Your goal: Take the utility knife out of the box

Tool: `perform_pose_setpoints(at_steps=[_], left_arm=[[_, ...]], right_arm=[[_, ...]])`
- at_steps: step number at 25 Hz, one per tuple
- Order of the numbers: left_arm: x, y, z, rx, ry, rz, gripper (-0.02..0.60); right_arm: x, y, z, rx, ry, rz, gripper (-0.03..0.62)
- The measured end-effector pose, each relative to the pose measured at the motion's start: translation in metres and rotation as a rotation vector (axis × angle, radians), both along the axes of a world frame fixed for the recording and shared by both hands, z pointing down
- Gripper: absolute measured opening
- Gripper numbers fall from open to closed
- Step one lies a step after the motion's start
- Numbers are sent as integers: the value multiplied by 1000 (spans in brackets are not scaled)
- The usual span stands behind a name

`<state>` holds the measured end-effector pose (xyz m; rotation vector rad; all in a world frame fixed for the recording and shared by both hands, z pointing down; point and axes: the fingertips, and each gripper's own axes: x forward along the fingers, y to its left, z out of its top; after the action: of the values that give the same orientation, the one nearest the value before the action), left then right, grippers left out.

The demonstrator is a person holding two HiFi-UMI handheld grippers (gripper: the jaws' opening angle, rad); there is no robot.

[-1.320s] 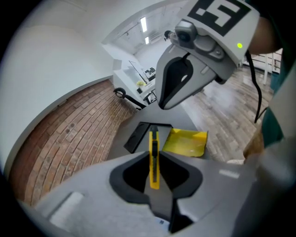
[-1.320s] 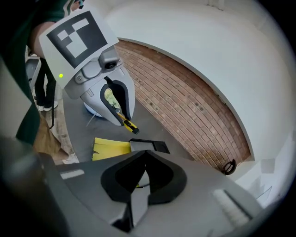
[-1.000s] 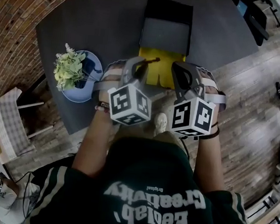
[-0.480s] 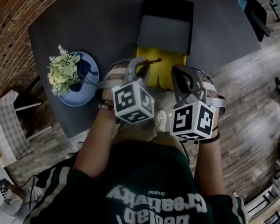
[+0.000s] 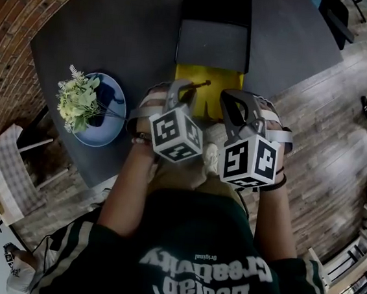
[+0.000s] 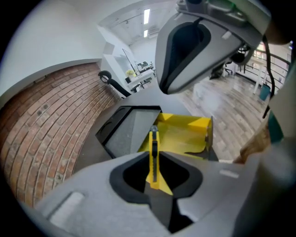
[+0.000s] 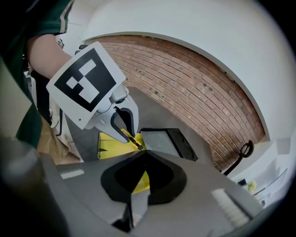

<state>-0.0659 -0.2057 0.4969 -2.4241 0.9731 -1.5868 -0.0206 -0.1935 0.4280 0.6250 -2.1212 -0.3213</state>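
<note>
Head view, centre: the left gripper (image 5: 188, 88) has its fingers (image 6: 125, 169) clamped on the utility knife (image 6: 153, 155). The knife is yellow and narrow, stands on edge between them and projects beyond their tips. It is outside the box (image 5: 218, 6), in front of the yellow flap (image 5: 209, 99) in the lower middle of the left gripper view. The box lies open on the dark worktop (image 5: 130, 33) at upper centre, with its grey foam insert (image 5: 214, 45) exposed. The right gripper (image 7: 143, 152) is just beside the left, to its right. Its fingers meet at the tips with nothing between them. At the left edge of the worktop, a blue plate (image 5: 111, 119) carries a sprig of flowers (image 5: 77, 99).
</note>
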Motion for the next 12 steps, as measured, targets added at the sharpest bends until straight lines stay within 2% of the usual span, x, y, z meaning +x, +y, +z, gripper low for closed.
perform_pose_setpoints(at_steps=[12], left_arm=[[4,-3,38,-64,4,19,66]], right_arm=[[0,-4,23,-41,21,10,6]])
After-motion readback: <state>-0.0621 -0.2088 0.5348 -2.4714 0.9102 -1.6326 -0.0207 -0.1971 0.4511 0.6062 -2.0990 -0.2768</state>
